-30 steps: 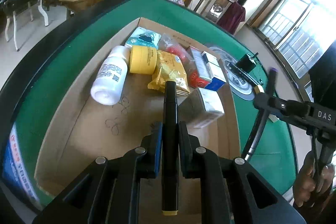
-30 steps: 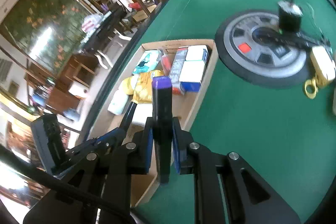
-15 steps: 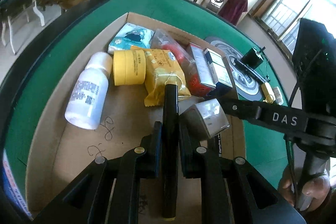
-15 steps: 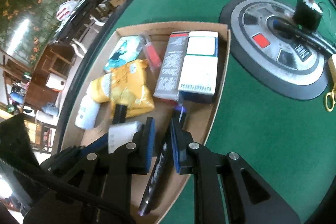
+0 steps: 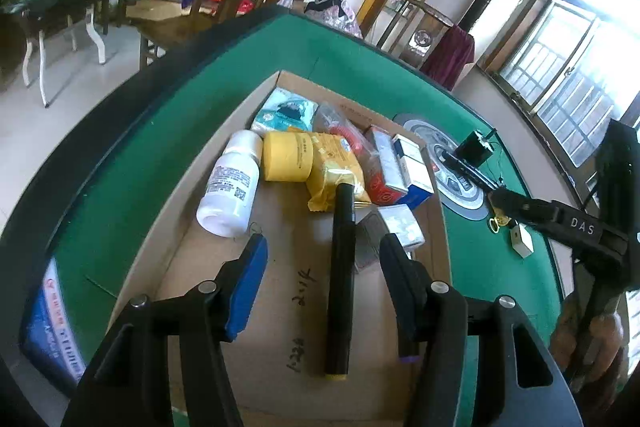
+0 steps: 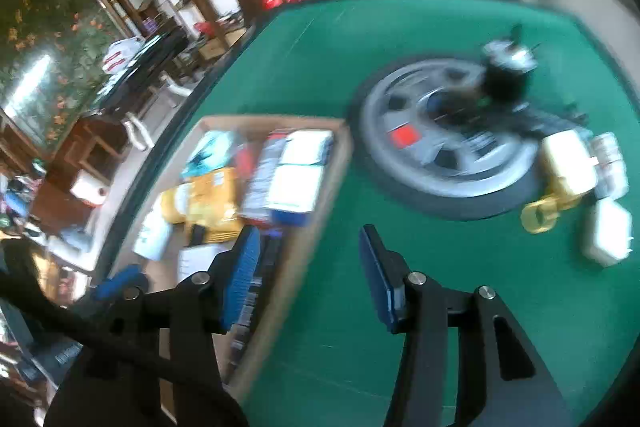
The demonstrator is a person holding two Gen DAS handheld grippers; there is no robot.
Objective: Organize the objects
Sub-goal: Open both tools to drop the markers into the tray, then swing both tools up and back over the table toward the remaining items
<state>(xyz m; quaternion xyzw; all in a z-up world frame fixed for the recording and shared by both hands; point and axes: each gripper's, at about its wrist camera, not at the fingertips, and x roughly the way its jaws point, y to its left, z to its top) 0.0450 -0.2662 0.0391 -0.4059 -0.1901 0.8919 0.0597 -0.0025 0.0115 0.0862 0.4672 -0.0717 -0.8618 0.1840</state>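
Lettering "DAS" marks the right gripper (image 5: 576,225); both grippers' jaws, just opening, stand apart, gripping nothing.

The left wrist view looks steeply down between its fingers into the box (image 5: 434,223), close above its near end. The right wrist view, blurred, looks down over the box's (image 6: 316,195) right wall and the table (image 6: 320,51). Both share the box, table and far room.

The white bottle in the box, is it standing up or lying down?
Lying down. The white bottle rests on its side on the box floor, cap end toward the far wall.
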